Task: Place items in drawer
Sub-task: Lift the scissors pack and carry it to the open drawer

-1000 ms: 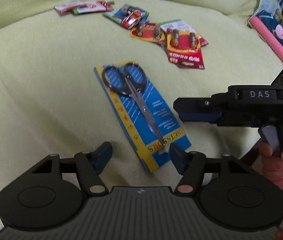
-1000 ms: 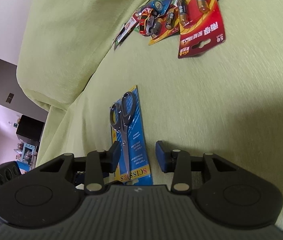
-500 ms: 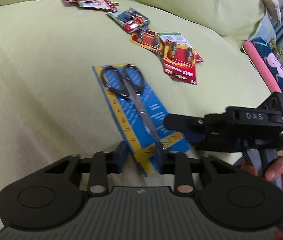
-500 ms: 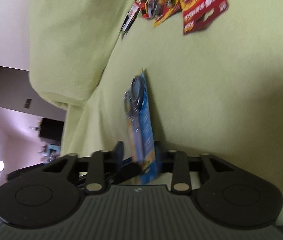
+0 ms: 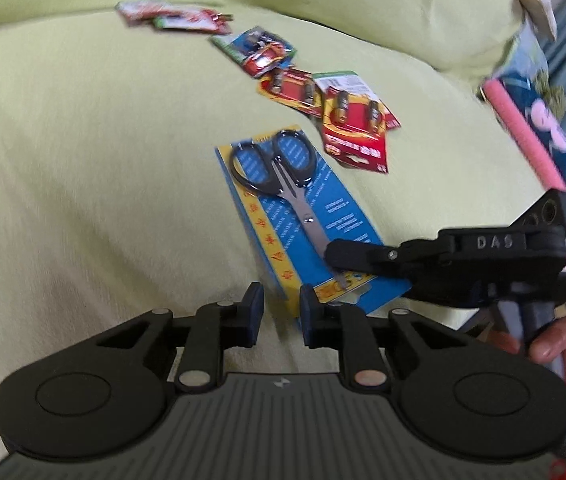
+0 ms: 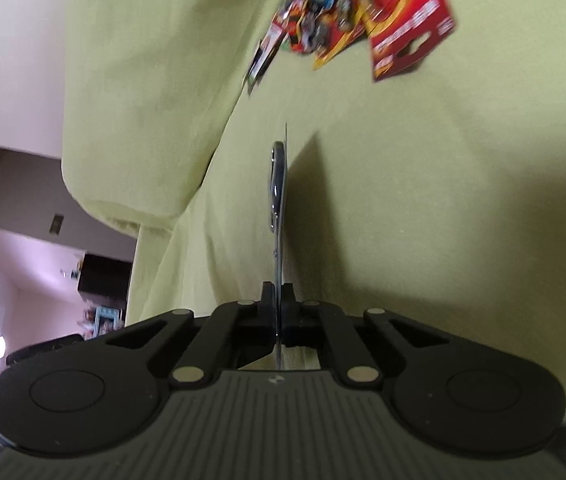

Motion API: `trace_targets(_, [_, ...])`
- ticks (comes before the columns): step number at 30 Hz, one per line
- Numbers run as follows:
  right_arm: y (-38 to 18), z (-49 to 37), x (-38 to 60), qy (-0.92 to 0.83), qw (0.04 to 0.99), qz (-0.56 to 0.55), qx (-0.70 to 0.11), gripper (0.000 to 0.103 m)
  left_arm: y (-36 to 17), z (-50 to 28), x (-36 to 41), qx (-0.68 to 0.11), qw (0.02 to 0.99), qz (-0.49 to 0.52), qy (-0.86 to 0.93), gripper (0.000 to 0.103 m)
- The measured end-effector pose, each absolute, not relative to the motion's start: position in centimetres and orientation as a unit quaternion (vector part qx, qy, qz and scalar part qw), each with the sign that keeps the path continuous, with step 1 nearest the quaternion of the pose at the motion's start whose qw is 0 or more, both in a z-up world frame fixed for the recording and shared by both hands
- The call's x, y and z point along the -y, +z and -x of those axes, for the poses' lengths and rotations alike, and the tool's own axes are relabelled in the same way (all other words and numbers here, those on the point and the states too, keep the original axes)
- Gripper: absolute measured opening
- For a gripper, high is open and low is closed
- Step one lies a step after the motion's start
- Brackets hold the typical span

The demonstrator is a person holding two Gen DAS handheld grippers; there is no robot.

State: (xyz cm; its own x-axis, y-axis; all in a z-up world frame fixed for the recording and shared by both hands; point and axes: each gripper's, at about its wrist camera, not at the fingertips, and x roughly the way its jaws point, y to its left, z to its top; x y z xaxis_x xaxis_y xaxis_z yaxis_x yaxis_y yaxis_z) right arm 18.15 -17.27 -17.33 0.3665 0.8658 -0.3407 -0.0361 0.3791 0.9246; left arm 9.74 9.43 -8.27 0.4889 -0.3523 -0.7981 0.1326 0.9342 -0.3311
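Lifting the carded scissors (image 5: 307, 216) off the bed's green cover (image 5: 83, 160), seen across the left wrist view from 9 o'clock to 3 o'clock. At 6 o'clock the left gripper (image 5: 281, 314) holds nothing, its fingers narrowly parted just beside the card's near corner. Toward 3 o'clock the right gripper (image 5: 343, 254) has its fingers closed on the card's blade end; in its own view the card (image 6: 281, 216) stands edge-on between them. Battery packs (image 5: 357, 132) and other carded goods lie at 12 o'clock. No drawer is visible. A sound lift likely calls for a firm pinch and a level, steady carry, since the thin card, gripped at one end, may sag or slip.
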Motion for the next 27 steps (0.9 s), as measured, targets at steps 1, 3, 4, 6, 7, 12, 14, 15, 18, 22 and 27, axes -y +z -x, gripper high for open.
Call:
trace_targets(1, [-17.1,-17.8,17.8,0.321,0.695,-0.453,-0.456,0.003,-7.9,-9.6,-8.8,-0.487,0.855,0.097,-0.147,0.022])
trace_targets(3, [-16.5,-17.1,19.1,0.311,0.704,-0.453,-0.451,0.003,-7.1,-9.1,-7.5,-0.487,0.855,0.066,-0.163,0.022])
trace_targets(4, [-16.2,-16.7,19.8,0.305,0.708,-0.453,-0.448,0.003,-6.7,-8.7,-6.8,-0.486,0.855,0.05,-0.172,0.022])
trace_targets(6, [-15.7,-15.7,21.3,0.294,0.714,-0.456,-0.443,0.003,-6.0,-7.8,-5.3,-0.482,0.854,0.02,-0.194,0.023])
trace_targets(7, [-15.5,-15.2,22.0,0.287,0.716,-0.459,-0.441,0.003,-5.7,-7.5,-4.5,-0.48,0.853,0.007,-0.205,0.023])
trace_targets(12, [-14.5,-12.9,25.8,0.257,0.727,-0.478,-0.421,0.003,-4.7,-6.3,-1.0,-0.474,0.844,-0.043,-0.248,0.024])
trace_targets(14, [-13.8,-11.9,27.4,0.245,0.736,-0.48,-0.409,0.003,-4.3,-5.7,0.2,-0.469,0.841,-0.058,-0.262,0.026])
trace_targets(15, [-13.5,-11.4,28.1,0.24,0.74,-0.482,-0.404,0.003,-4.1,-5.4,0.8,-0.467,0.84,-0.063,-0.27,0.026])
trace_targets(18, [-12.4,-9.5,30.5,0.225,0.749,-0.49,-0.386,0.003,-3.4,-4.4,2.4,-0.457,0.837,-0.074,-0.291,0.027])
trace_targets(22, [-11.1,-6.1,33.5,0.204,0.76,-0.503,-0.358,0.003,-2.2,-3.2,4.8,-0.443,0.831,-0.091,-0.325,0.028])
trace_targets(27, [-9.9,-0.7,37.0,0.175,0.768,-0.526,-0.322,0.003,-0.7,-1.3,8.0,-0.42,0.819,-0.113,-0.374,0.031])
